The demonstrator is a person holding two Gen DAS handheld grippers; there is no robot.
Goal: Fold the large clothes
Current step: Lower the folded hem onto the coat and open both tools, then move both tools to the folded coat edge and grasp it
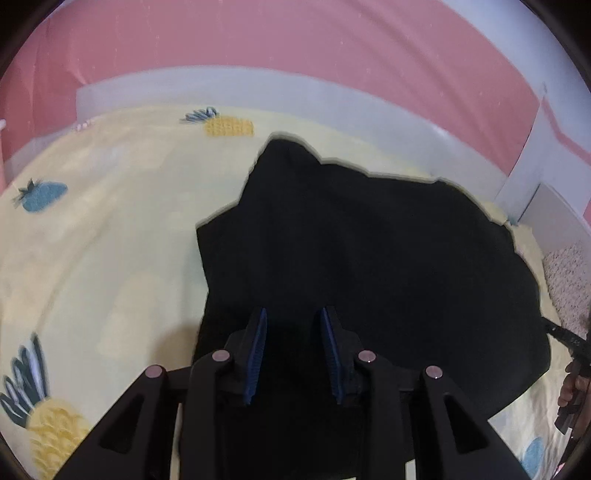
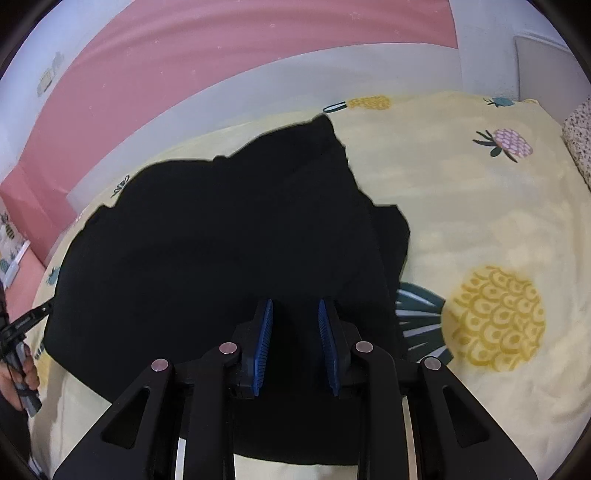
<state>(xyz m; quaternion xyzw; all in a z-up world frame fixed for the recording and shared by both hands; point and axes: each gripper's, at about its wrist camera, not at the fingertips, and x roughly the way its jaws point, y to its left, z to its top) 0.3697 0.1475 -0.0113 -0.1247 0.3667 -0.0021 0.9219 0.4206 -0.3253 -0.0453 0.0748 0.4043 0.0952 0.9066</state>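
A large black garment [image 1: 369, 251] lies spread on a yellow bedsheet [image 1: 110, 240] printed with pineapples. My left gripper [image 1: 293, 314] hovers over the garment's near left part, jaws open with a clear gap and nothing between the blue pads. In the right wrist view the same garment [image 2: 221, 240] fills the middle and left. My right gripper [image 2: 295, 306] is over its near right part, open and empty. Each gripper shows at the edge of the other's view: the right one [image 1: 576, 354], the left one [image 2: 22, 332].
The bedsheet [image 2: 480, 221] stretches bare to the right of the garment. A white bed frame [image 1: 221, 85] and a pink wall [image 1: 258, 33] run along the far side. A speckled cloth [image 2: 580, 140] lies at the far right edge of the bed.
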